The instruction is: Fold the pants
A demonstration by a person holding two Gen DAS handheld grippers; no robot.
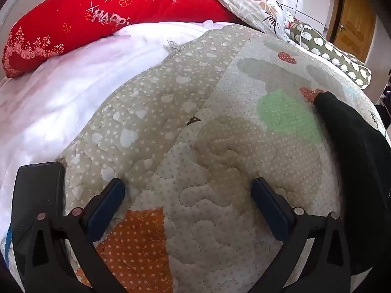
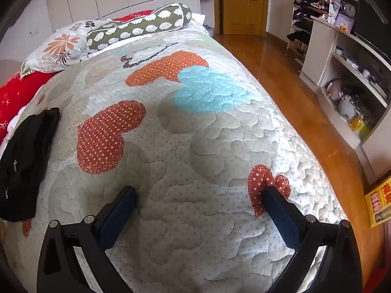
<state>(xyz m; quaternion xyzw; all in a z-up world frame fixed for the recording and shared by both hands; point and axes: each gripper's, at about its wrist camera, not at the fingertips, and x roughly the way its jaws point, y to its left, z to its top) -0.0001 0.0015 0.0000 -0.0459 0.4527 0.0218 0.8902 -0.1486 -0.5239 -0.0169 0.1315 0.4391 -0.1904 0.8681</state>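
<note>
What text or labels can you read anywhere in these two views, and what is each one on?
"HAPP", partly cut off by the white blanket: red pillow.
Small white print on the black pants: too small to read.
Red characters on the yellow poster: too blurred to read.
Clock face on the shelf: numerals too small to read.

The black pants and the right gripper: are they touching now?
Apart. The right wrist view shows the black pants lying at the left on the quilt, with bare quilt between them and the right gripper, whose jaws stand open.
</note>
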